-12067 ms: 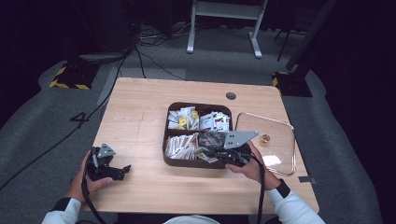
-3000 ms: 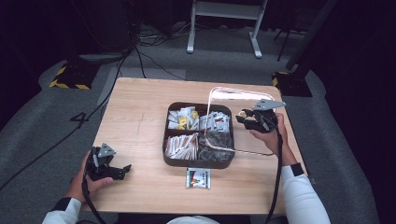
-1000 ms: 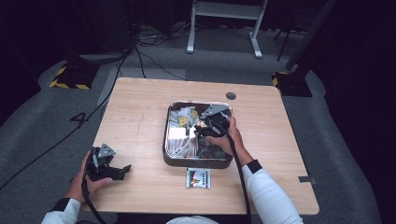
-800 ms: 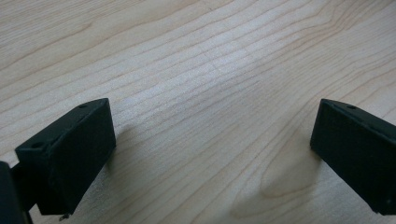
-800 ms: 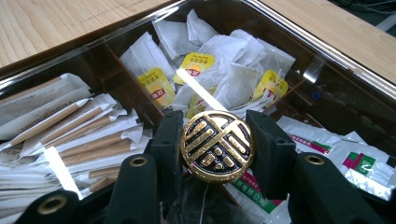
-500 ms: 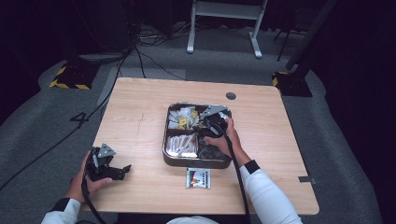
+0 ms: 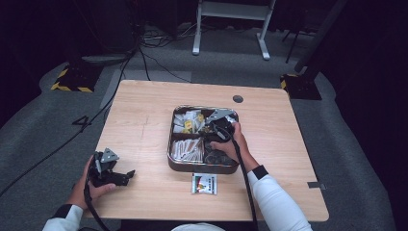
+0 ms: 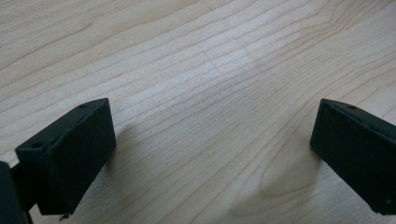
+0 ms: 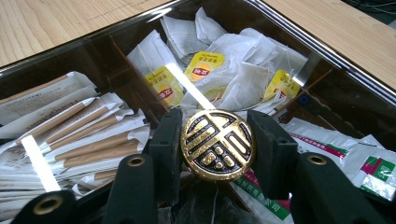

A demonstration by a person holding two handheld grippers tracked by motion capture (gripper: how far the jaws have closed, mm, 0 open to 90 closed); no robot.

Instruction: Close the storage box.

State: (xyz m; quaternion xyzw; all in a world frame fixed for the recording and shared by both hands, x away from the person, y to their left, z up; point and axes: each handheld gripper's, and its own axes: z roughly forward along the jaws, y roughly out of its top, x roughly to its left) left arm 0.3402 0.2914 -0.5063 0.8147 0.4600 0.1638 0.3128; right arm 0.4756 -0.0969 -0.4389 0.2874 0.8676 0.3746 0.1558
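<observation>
Lid (image 9: 289, 60) down on box (image 7: 175, 159); right gripper (image 9: 218, 144) jaws around knob (image 9: 218, 144).

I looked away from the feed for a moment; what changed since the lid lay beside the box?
The right gripper carried the glass lid from the table's right onto the box, jaws around its gold knob. One packet now lies before the box. The left gripper stayed put, open.

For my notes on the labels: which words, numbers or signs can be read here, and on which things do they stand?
"4": white mark on the grey floor, left of the table.
Gold knob of the glass lid: an ornamental raised sign, not readable as a word.
Yellow tea bag tags: print too small.
Stick packets: lettering blurred.
Green and red sachet on the table: unreadable.
</observation>
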